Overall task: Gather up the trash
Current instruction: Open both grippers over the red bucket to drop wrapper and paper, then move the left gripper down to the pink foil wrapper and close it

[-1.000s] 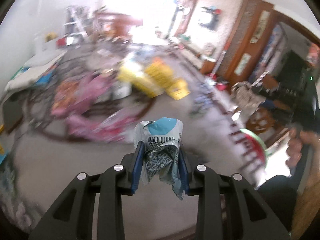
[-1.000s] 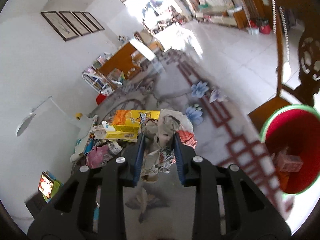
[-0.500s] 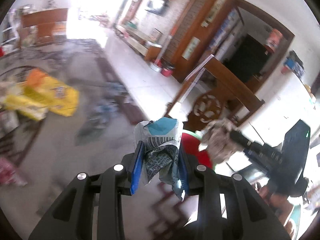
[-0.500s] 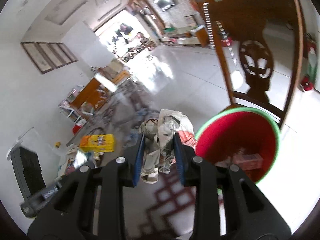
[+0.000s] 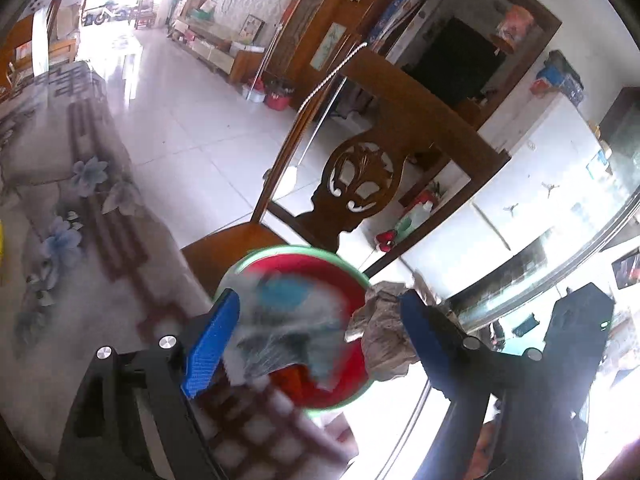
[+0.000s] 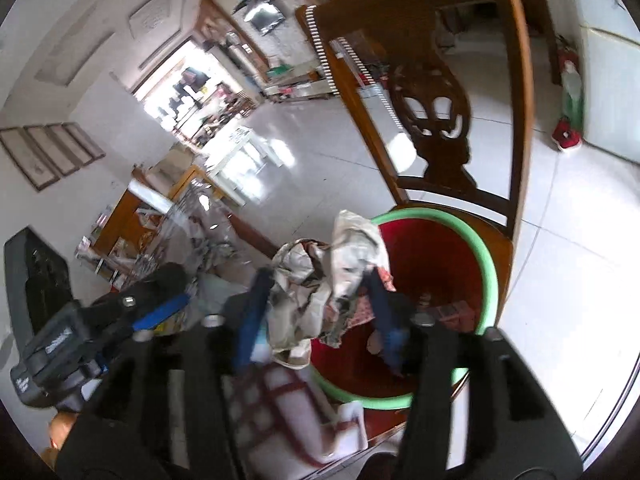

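Note:
A red basin with a green rim sits on a wooden chair seat. My left gripper is open wide above the basin; a blue-and-white wrapper, blurred, is loose between its fingers over the basin. My right gripper is partly open, with a crumpled wad of paper and wrappers between its fingers at the basin's near rim. That wad also shows in the left wrist view. Some trash, including a small box, lies inside the basin.
The carved wooden chair back rises behind the basin. A floral tablecloth covers the table on the left. The left gripper's body shows in the right wrist view. White tiled floor lies beyond.
Both grippers swung from the littered table to the red basin. The left gripper has opened and its wrapper has come loose. The right gripper's fingers have spread wider around the paper wad.

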`<state>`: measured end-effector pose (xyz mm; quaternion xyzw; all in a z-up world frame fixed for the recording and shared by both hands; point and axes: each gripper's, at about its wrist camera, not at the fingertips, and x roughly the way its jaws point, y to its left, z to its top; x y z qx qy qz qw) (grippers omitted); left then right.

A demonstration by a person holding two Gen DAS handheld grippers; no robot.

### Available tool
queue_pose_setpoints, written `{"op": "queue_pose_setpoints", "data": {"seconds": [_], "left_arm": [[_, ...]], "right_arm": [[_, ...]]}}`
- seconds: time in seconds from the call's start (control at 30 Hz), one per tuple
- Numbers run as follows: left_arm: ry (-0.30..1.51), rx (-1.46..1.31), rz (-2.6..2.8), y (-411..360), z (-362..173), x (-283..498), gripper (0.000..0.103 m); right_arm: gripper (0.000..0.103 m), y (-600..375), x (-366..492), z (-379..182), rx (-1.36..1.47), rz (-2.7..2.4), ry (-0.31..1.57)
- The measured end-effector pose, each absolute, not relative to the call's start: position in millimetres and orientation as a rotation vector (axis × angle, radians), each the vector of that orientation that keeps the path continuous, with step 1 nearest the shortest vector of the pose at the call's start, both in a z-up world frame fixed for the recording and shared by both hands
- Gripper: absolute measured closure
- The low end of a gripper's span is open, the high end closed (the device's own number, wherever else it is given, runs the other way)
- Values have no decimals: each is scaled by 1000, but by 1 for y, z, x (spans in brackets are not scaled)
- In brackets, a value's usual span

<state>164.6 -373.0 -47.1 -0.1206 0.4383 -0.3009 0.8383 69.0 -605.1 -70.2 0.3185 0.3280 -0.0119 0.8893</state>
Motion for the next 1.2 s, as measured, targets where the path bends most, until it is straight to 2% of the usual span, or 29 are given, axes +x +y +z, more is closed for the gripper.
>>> {"op": "queue_pose_setpoints", "data": {"seconds": [0.3, 0.4, 0.67, 0.73, 0.87, 1.0, 1.2], "left_arm": [[937, -404, -487, -311, -57, 148, 24], [916, -411, -394, -280, -52, 130, 24], [849, -423, -122, -178, -40, 70, 23], [839, -446, -23, -140, -44, 50, 23], [854, -467, 136, -75, -58, 24, 23], [868, -653, 259, -11, -82, 6, 23], [885, -830, 293, 16, -111, 15, 23]], "right_arm": [[45, -588, 65, -55, 649, 12, 678], [38, -567, 62, -35, 619, 60, 660], [28, -474, 66, 1, 532, 274, 645], [22, -445, 66, 3, 508, 337, 644], [22, -399, 62, 5, 353, 375, 634], [18, -390, 59, 7, 323, 383, 603], [18, -395, 61, 5, 358, 380, 619]]}}
